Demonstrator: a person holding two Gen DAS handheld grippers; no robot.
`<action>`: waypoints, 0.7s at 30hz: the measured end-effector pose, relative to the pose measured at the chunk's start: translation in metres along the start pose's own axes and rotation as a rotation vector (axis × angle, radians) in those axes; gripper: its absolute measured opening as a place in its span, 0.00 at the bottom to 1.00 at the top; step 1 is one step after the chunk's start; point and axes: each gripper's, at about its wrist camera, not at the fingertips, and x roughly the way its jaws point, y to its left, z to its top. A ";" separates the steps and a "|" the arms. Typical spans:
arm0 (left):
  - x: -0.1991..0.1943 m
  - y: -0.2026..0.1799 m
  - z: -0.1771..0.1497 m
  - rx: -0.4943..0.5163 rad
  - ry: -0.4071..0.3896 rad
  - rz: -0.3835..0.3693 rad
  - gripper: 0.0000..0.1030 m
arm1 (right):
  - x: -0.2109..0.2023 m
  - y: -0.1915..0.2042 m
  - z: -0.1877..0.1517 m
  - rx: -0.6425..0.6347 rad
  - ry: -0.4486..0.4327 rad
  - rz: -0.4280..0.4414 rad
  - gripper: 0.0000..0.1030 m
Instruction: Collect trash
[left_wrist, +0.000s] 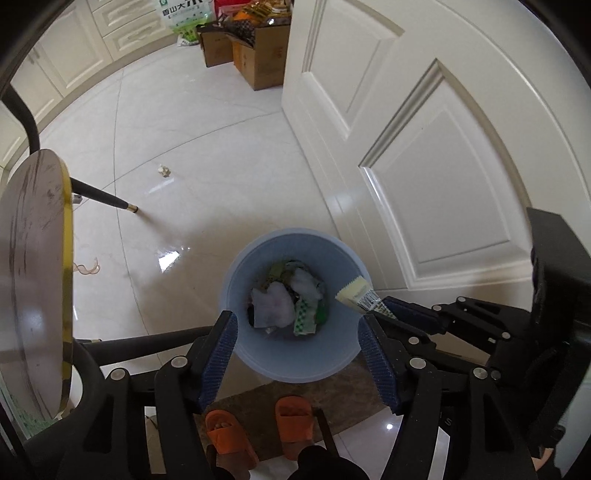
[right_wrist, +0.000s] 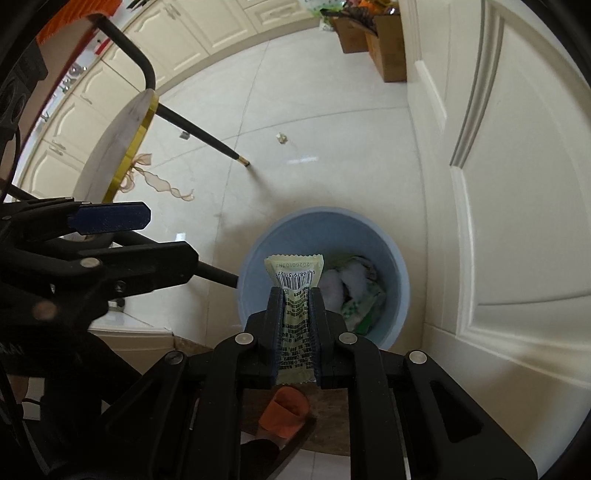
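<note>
left wrist view: left gripper (left_wrist: 295, 350) pointed almost straight down over a light blue trash bin (left_wrist: 236, 288) on the tiled floor (left_wrist: 207, 147), jaws spread wide, nothing between them. bin already held crumpled tissue (left_wrist: 271, 306) and a green-and-white wrapper (left_wrist: 304, 319). right gripper (left_wrist: 384, 308) came in from the right edge, pinching a pale yellow snack wrapper (left_wrist: 356, 293) whose free end hung over the bin's right rim. bin stood just beside a white panelled door (left_wrist: 424, 147), its near edge on a brown mat (left_wrist: 354, 384). orange slippers (left_wrist: 258, 428) on the person's feet sat on that mat. round table (left_wrist: 33, 277) with a gold edge at left. small crumpled scrap (left_wrist: 163, 170) lay on the floor well apart from the bin, a thin ribbon (left_wrist: 86, 267) near the table. cardboard boxes (left_wrist: 255, 55) at the far end by the door.

right wrist view: right gripper (right_wrist: 295, 299) nearly pressed together, pads against both sides of the snack wrapper (right_wrist: 294, 280), barcode end sticking out past the fingertips over the trash bin (right_wrist: 258, 266). left gripper (right_wrist: 110, 219) visible at left, one blue pad showing, apart from the bin. scrap (right_wrist: 282, 138) and ribbon (right_wrist: 162, 184) lay on the floor (right_wrist: 332, 166). one slipper (right_wrist: 284, 411) below the jaws.
</note>
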 end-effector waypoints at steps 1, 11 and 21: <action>-0.008 0.001 -0.004 0.000 -0.007 0.001 0.62 | -0.001 0.000 0.001 0.003 -0.003 0.000 0.21; -0.068 -0.004 -0.051 0.023 -0.075 -0.008 0.62 | -0.037 0.024 -0.009 0.006 -0.039 -0.044 0.61; -0.155 -0.017 -0.125 0.054 -0.258 0.074 0.69 | -0.118 0.070 -0.038 -0.021 -0.139 -0.126 1.00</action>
